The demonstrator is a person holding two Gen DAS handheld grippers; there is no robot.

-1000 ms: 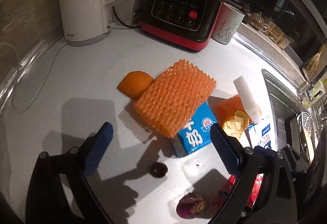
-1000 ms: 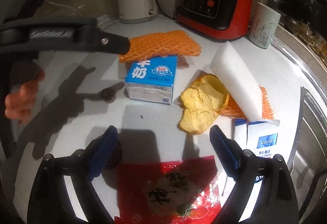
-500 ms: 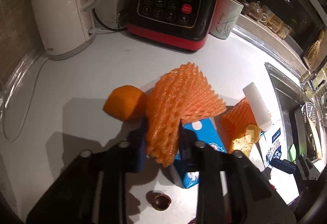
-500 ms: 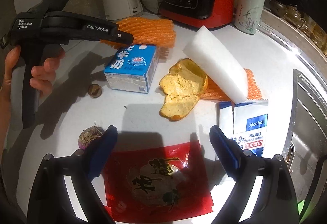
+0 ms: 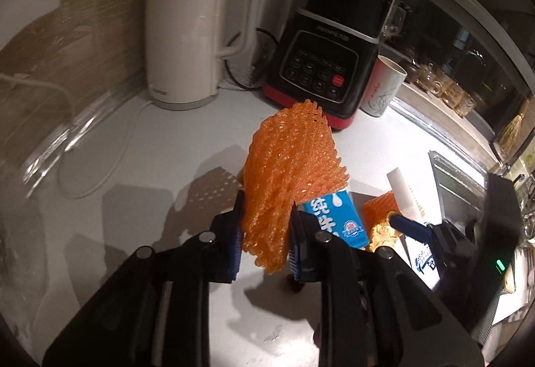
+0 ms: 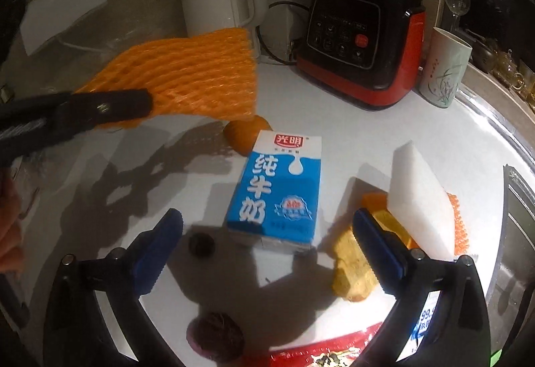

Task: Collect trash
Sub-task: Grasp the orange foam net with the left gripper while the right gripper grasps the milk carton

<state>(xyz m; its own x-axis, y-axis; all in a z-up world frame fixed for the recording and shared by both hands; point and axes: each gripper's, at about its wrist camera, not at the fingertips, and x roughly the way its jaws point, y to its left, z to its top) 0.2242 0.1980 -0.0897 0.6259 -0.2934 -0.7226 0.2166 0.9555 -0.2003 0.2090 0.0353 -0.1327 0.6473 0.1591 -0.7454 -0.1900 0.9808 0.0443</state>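
My left gripper is shut on an orange foam fruit net and holds it lifted above the white counter; the net also shows in the right wrist view, hanging from the left gripper at the left. My right gripper is open and empty, low over the counter, with a blue milk carton lying just ahead between its fingers. An orange peel lies behind the carton. A yellow peel piece, a white foam block and a second orange net lie to the right.
A white kettle, a black-and-red blender and a cup stand at the back. A dark nut shell, a purple fruit husk, a red wrapper and alcohol wipe packets lie near the front. A sink is at the right.
My left gripper closed on the orange net and lifted it off the carton and counter. My right gripper moved forward and left toward the milk carton.
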